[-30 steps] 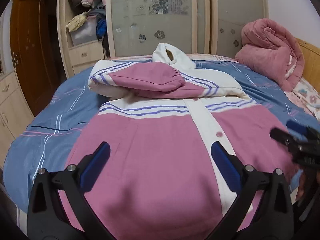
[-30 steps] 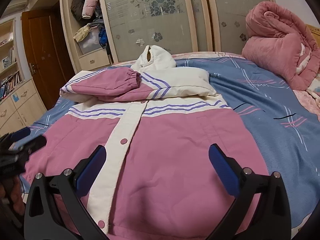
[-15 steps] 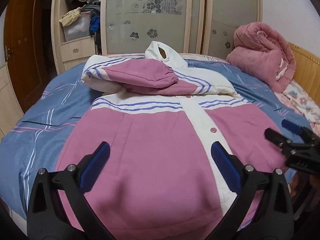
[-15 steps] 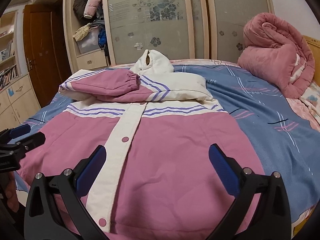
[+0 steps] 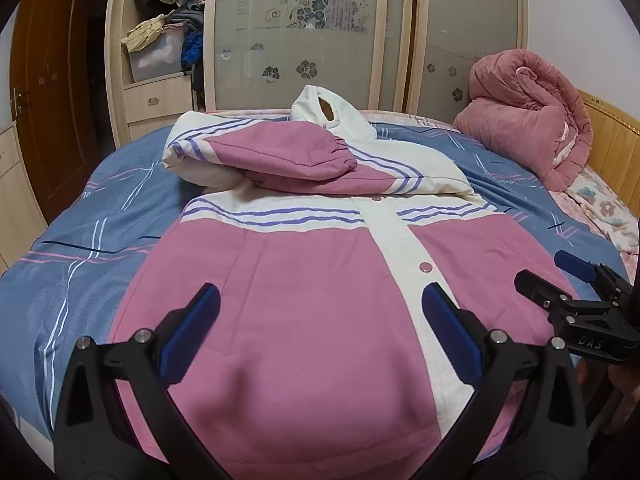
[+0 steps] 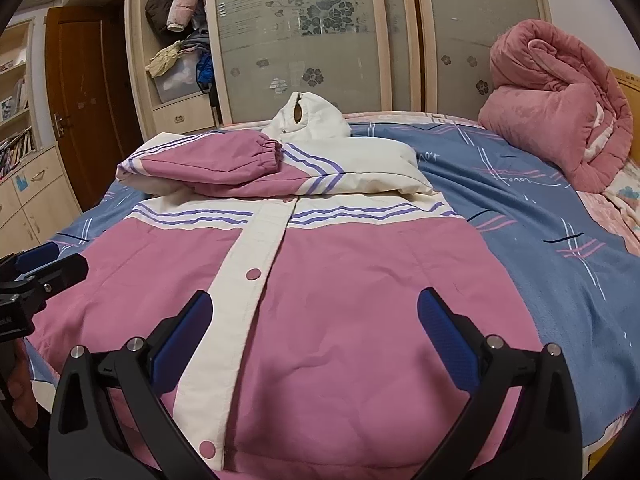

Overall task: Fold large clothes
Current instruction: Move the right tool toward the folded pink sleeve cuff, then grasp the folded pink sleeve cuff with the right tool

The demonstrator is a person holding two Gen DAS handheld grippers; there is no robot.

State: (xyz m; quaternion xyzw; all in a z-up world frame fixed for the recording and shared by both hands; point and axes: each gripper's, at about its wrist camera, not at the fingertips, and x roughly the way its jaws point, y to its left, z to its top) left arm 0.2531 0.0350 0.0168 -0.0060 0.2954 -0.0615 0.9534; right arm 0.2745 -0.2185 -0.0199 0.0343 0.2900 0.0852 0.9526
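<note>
A pink-and-cream padded jacket (image 5: 320,288) lies front-up on a blue-sheeted bed (image 5: 92,240), its two sleeves (image 5: 288,156) folded across the chest and the hood (image 5: 328,110) lying at the far end. The left tool (image 5: 320,320) and the right tool (image 6: 316,320) both hover above the near hem, each with its blue-padded jaws spread wide and nothing between them. The hem sits directly below and just ahead of both tools, and the snap placket (image 6: 248,276) runs away from them between the two.

The step in hand appears to be the bottom-up fold. It would go best if each tool drops to the hem at matching points either side of the placket, bites through both layers of the thick padding, then lifts and carries the edge forward towards the folded sleeves in step with the other, keeping the hem level so the bulky fill does not bunch or skew. A rolled pink quilt (image 6: 560,100) lies well off to the right, clear of the work.
</note>
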